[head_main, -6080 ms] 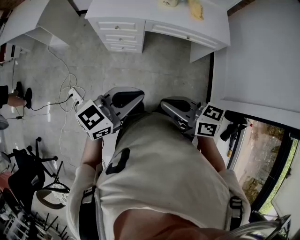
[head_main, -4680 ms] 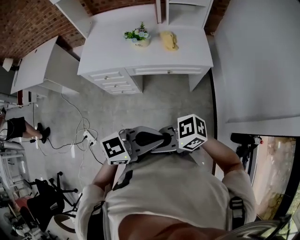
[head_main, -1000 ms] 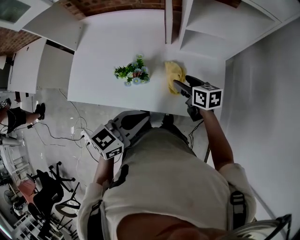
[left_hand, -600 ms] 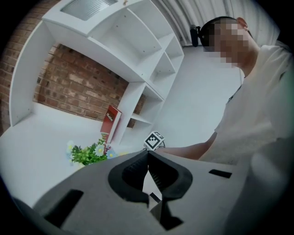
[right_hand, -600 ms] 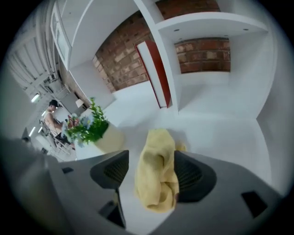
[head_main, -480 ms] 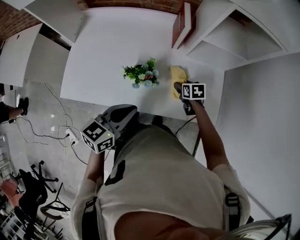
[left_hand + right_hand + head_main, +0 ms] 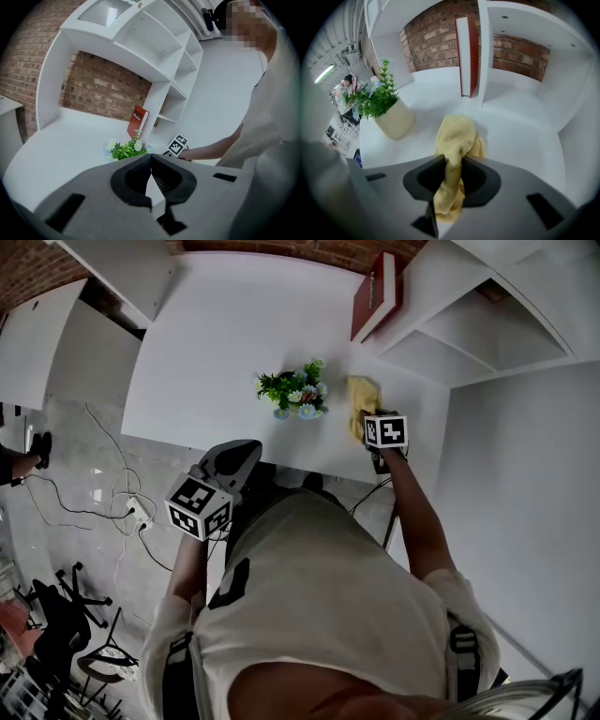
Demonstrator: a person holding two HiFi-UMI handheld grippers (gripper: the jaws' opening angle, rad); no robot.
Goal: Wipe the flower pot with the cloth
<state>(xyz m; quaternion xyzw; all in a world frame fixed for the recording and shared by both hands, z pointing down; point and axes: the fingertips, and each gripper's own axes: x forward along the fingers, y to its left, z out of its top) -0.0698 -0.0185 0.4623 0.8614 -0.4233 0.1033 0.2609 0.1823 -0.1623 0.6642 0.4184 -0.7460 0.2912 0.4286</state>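
Pot: a cream flower pot with green leaves and small pale flowers, standing upright on a white desk, not far from the front edge.
Cloth: a yellow cloth, crumpled, lying on the desk just beside the pot on its right in the head view. The two are close together but do not touch.
Right gripper: the right gripper points steeply down at the cloth. Its jaws are closing, and a fold of the cloth is pinched between them. The fold rises out of the heap and runs back through the jaws. In the head view its marker cube covers the near end of the cloth.
Left gripper: the left gripper has its jaws pressed together with nothing between them. It is held off the desk's front edge, well apart from the pot, and points towards the plant.
Book: a red book stands upright behind the cloth, against the side panel of the shelves.
Shelves: white open shelves at the desk's right end.
Wall: red brick behind the desk.
Person: a pale shirt fills the lower part of the head view, with both arms reaching forward.
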